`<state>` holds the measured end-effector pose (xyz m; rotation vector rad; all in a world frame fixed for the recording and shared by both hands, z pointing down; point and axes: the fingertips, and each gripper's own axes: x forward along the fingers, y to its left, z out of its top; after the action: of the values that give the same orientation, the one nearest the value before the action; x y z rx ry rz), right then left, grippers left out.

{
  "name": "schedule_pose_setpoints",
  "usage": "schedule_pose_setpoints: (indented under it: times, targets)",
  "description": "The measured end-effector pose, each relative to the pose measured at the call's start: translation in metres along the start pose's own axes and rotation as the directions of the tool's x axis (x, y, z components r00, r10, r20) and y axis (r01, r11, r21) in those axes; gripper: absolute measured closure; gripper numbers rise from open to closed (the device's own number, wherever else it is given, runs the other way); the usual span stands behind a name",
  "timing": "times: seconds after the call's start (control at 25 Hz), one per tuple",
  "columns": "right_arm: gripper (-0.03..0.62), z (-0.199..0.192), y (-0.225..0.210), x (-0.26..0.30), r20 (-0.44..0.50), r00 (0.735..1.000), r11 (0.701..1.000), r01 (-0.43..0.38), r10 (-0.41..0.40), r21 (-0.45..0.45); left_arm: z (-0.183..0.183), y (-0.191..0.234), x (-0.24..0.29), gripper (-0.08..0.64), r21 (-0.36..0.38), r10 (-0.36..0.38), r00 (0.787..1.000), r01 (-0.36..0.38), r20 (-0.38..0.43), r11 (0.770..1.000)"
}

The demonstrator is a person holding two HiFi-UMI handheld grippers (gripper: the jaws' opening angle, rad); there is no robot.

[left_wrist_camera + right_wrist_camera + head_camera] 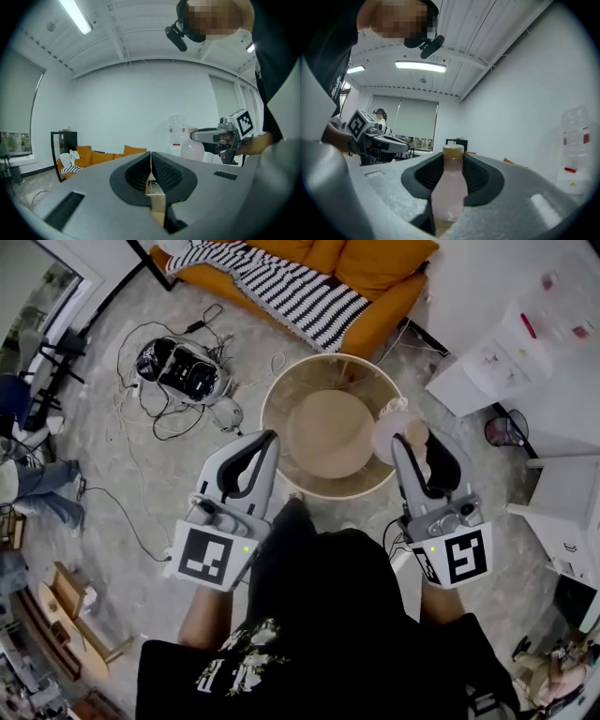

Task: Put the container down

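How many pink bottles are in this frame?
1. The pink bottle is clamped in the right claw, seen at the round tan table's right edge. Others could be hidden behind the person.

Grey mottled floor (122,474) seen from above; at twelve o'clock in the head view, orange sofa (380,268) with a black-and-white striped throw (291,292) draped over it; just below that, near the middle, round wooden table (272,423) with a raised rim; at ten o'clock, tangle of cables (141,413) around a black device (180,367); at three o'clock, white cabinet (562,512); plain white walls (131,98); white panelled ceiling (140,33) lit by strip lights (75,16); in the right gripper view, at nine o'clock, window (417,119) with a pale blind drawn most of the way down.
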<state>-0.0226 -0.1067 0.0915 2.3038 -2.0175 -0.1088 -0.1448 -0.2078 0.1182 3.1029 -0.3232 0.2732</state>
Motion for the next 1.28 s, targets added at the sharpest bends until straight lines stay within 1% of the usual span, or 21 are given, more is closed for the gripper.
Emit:
schedule_pose_setpoints:
  times: [0.16, 0.36, 0.52, 0.64, 0.76, 0.92, 1.04, 1.16, 1.2, 1.28]
  targets:
    - [0.472, 0.001, 0.0, 0.017, -0.003, 0.998, 0.998, 0.061, -0.061, 0.005, 0.004, 0.022, 0.01, 0.548, 0.023, -0.059, 0.998, 0.059, -0.008, 0.998]
    - [0.472, -0.002, 0.002, 0.039, -0.019, 0.99, 0.99, 0.138, -0.138, 0.01, 0.003, 0.051, 0.025, 0.548, 0.028, -0.131, 0.991, 0.131, -0.016, 0.991]
    - [0.472, -0.009, 0.006, 0.051, -0.036, 0.982, 0.982, 0.187, -0.186, 0.008, -0.006, 0.067, 0.038, 0.548, 0.026, -0.187, 0.982, 0.188, -0.026, 0.982]
    - [0.472, -0.014, 0.005, 0.06, -0.048, 0.973, 0.974, 0.228, -0.227, 0.01, -0.011, 0.075, 0.052, 0.548, 0.029, -0.236, 0.971, 0.237, -0.033, 0.971]
    - [0.472, -0.02, 0.006, 0.059, -0.067, 0.959, 0.961, 0.276, -0.274, 0.017, -0.016, 0.075, 0.062, 0.548, 0.03, -0.294, 0.955, 0.296, -0.047, 0.955]
    - [0.474, -0.027, 0.003, 0.06, -0.068, 0.948, 0.95, 0.312, -0.31, 0.013, -0.025, 0.071, 0.078, 0.548, 0.033, -0.348, 0.936, 0.35, -0.061, 0.936]
    - [0.472, -0.032, -0.002, 0.053, -0.083, 0.94, 0.942, 0.334, -0.332, 0.014, -0.03, 0.058, 0.091, 0.548, 0.022, -0.394, 0.917, 0.396, -0.067, 0.918]
    - [0.472, -0.036, -0.012, 0.045, -0.103, 0.933, 0.937, 0.349, -0.345, 0.017, -0.035, 0.044, 0.104, 0.548, 0.018, -0.432, 0.897, 0.436, -0.093, 0.9]
    - [0.472, -0.039, -0.016, 0.044, -0.106, 0.932, 0.936, 0.351, -0.348, 0.019, -0.036, 0.041, 0.11, 0.548, 0.02, -0.438, 0.893, 0.442, -0.098, 0.897]
    - [0.472, -0.047, -0.024, 0.043, -0.112, 0.932, 0.936, 0.35, -0.345, 0.024, -0.037, 0.035, 0.121, 0.548, 0.027, -0.439, 0.894, 0.443, -0.09, 0.896]
